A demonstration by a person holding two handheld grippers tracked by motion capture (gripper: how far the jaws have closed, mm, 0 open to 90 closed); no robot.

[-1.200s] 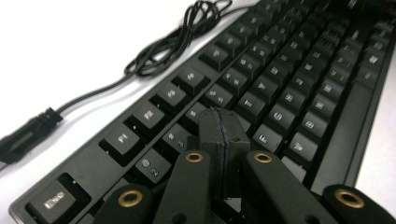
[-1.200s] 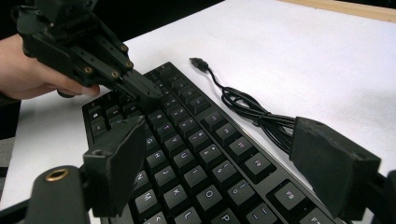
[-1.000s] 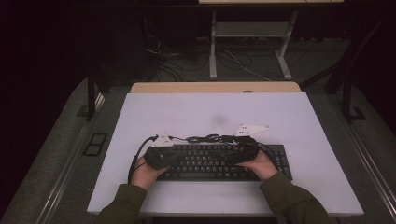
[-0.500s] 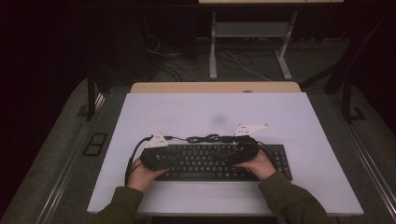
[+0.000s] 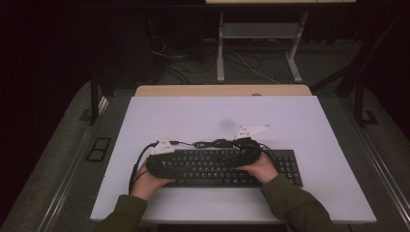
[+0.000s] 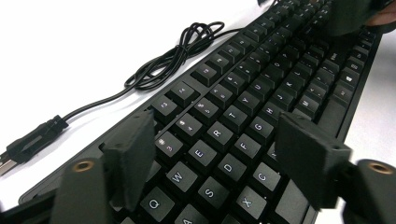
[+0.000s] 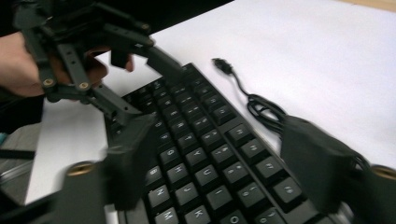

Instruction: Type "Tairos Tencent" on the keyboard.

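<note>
1. High view. Black keyboard (image 5: 227,166) lies flat on the near half of the white table (image 5: 309,125), long side across, with its coiled cable (image 5: 212,143) on the table just behind its far edge. Left gripper (image 5: 167,162) rests over the keyboard's left end, right gripper (image 5: 246,154) over the middle-right keys; a hand in a green sleeve holds each. Jaw spread too small to judge here.

2. Left gripper view. Jaws parted, having just been opening; both pads hang over the letter rows, one near the number keys, the other (image 6: 310,161) toward the bottom letter row. Nothing is pinched; whether a pad touches a keycap cannot be told. Cable plug (image 6: 32,140) lies loose on the table beside the keyboard's back edge.

3. Right gripper view. Jaws spread but just now closing a little; keys sit between them, gripping nothing. Picture slightly blurred. Left gripper (image 7: 135,84) shows farther along, over the keyboard's other end.

4. Risks, as judged. A pad could straddle two keycaps and press both, since the pads are wider than one key. A sideways drag could lever a keycap off. The far jaw of the right gripper is close to the cable coil and could snag it. Uneven downward force at one end could skid the keyboard.
</note>
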